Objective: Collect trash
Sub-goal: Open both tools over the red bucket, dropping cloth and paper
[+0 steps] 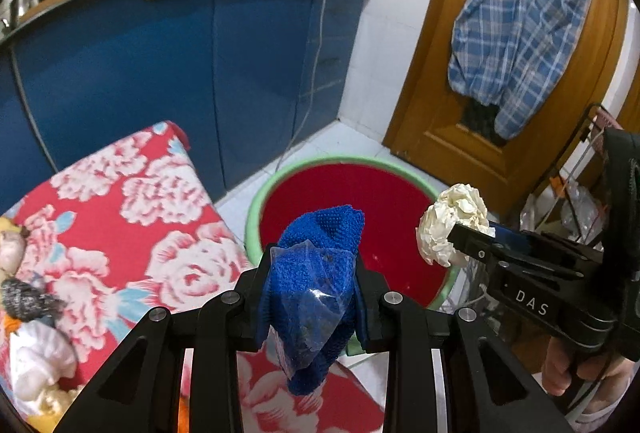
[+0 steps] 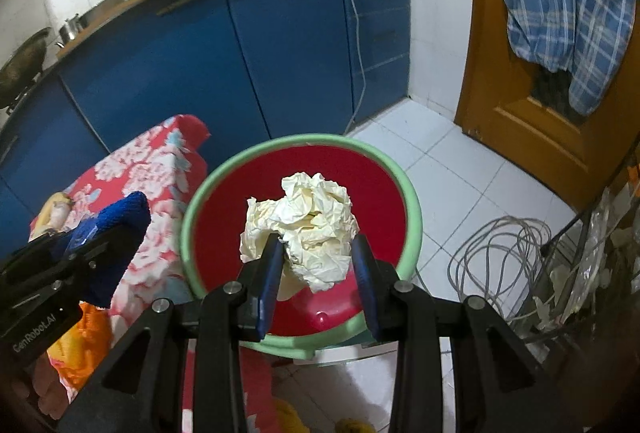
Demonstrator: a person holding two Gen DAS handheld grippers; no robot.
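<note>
floral tablecloth [image 1: 132, 217], blue cabinets [image 1: 160, 73], tiled floor [image 2: 448, 169]

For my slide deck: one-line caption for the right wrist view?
Right gripper holds crumpled cream paper ball above red, green-rimmed basin.

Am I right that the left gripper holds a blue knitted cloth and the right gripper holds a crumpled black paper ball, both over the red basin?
Not quite: the paper ball in the right gripper is cream-white, not black, as the right wrist view shows. The rest stands: the left gripper holds the blue knitted cloth over the red basin.
</note>
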